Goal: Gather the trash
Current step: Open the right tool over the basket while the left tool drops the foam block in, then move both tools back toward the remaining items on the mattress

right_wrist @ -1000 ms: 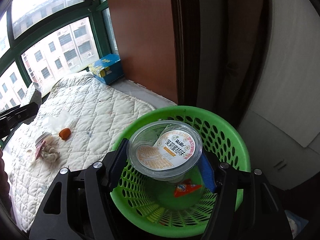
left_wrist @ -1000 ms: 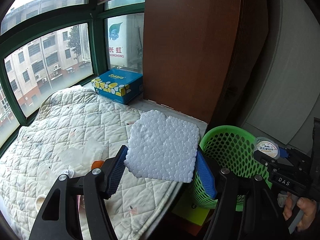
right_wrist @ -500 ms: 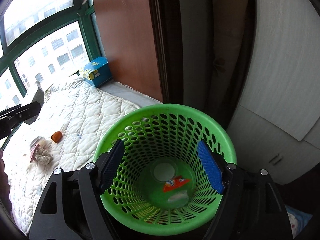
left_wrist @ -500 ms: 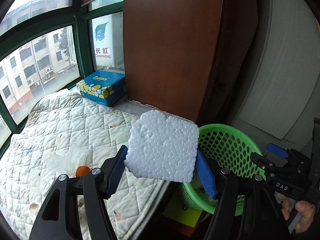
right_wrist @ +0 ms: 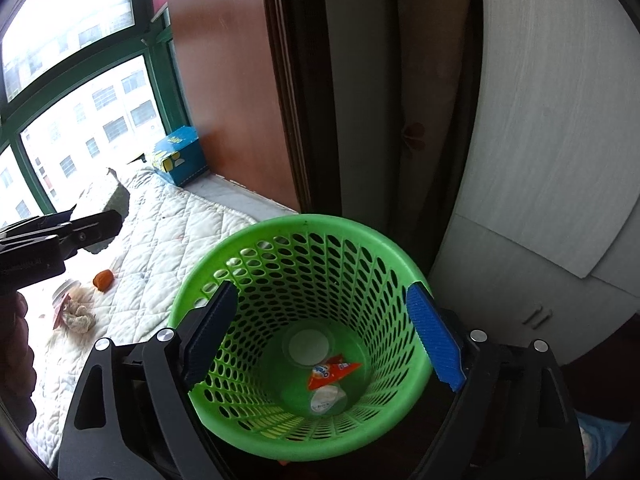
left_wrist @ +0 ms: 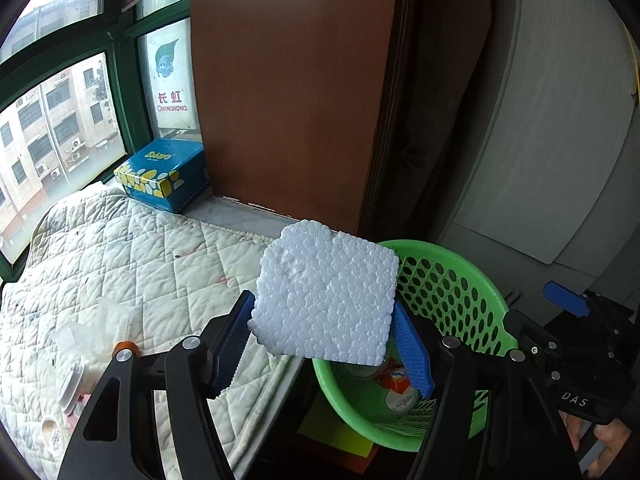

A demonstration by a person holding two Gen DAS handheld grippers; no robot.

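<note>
**Foam block pinched in left gripper, short of the basket**

While the left gripper carries it, the foam block sits clamped between the two blue pads, gripped on its side edges near the lower half, upper part sticking out forward. Judging by the beaded white surface it is styrofoam: very light, stiff but brittle, easy to dent or crumble, so a light pinch across the flat edges looks right (squeezing harder would likely shed beads). It should drop free once the fingers part, though static cling is possible.

Left of it, on the quilted pad, more litter waits: clear plastic wrap, a small orange piece, a crumpled tissue and a cup or lid at the pad's near edge, partly hidden. Blue tissue box rests on the sill by the window.

Pose: left gripper points forward and slightly down, block hanging over the pad's edge and overlapping the near rim of the green basket; whether it is fully over the opening I cannot tell.

Further right, the right gripper is held above the basket mouth looking down into it, fingers spread wide and empty. Inside lie a clear lidded cup, an orange wrapper and a small white lid.
</note>
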